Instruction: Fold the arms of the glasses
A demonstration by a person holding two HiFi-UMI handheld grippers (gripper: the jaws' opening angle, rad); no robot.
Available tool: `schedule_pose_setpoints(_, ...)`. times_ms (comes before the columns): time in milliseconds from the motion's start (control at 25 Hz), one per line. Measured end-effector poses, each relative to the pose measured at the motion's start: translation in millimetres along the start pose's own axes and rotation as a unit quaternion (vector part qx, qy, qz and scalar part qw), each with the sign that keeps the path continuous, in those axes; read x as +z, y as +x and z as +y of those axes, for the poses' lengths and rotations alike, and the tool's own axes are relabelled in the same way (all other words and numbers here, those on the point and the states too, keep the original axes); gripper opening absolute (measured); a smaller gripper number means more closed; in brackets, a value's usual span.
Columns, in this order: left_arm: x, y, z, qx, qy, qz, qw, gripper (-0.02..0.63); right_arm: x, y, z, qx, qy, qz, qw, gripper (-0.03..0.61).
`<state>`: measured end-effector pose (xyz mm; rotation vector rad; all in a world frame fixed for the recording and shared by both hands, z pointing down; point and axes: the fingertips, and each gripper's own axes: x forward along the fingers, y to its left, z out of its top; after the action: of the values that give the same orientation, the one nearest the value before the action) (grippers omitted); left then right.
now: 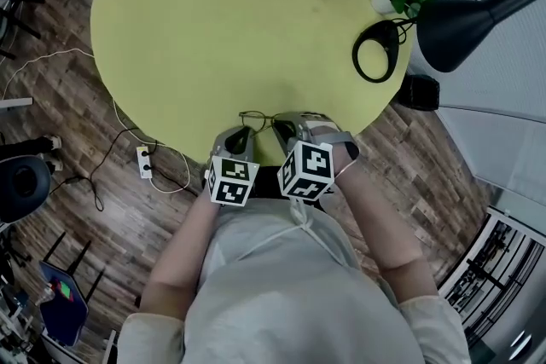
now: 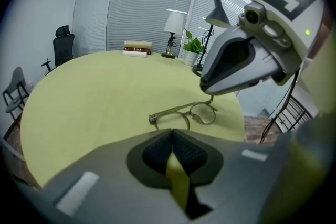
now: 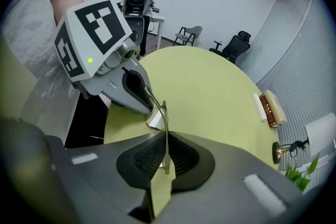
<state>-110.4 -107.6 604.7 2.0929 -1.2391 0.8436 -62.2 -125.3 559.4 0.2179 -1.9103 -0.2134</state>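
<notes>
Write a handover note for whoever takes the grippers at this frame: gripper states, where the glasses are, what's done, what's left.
Left gripper: jaws together, nothing between them, tips just short of the glasses.
Right gripper: shut on one thin arm of the glasses.
Glasses: at the near edge of the round table, between the two grippers.
Done: one arm is gripped, not yet folded flat.
Left: swing that arm in against the frame. Check the other arm, whose state I cannot tell, then let go.
</notes>
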Motion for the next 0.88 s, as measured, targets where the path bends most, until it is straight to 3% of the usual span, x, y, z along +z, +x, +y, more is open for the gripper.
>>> schedule_pose_setpoints(320, -2.0, -3.2, 1.4, -0.007, 0.0, 0.0, 1.0, 0.006, 8.8, 18.7, 2.5, 0.021, -0.018, 0.011, 1.0, 0.015)
schedule_pose_setpoints(880, -2.1, -3.3, 4.0, -0.013, -0.005, 0.002, 0.9999, 0.006, 12.6, 40.4, 5.1, 0.067, 0.02, 0.007, 0.998, 0.014)
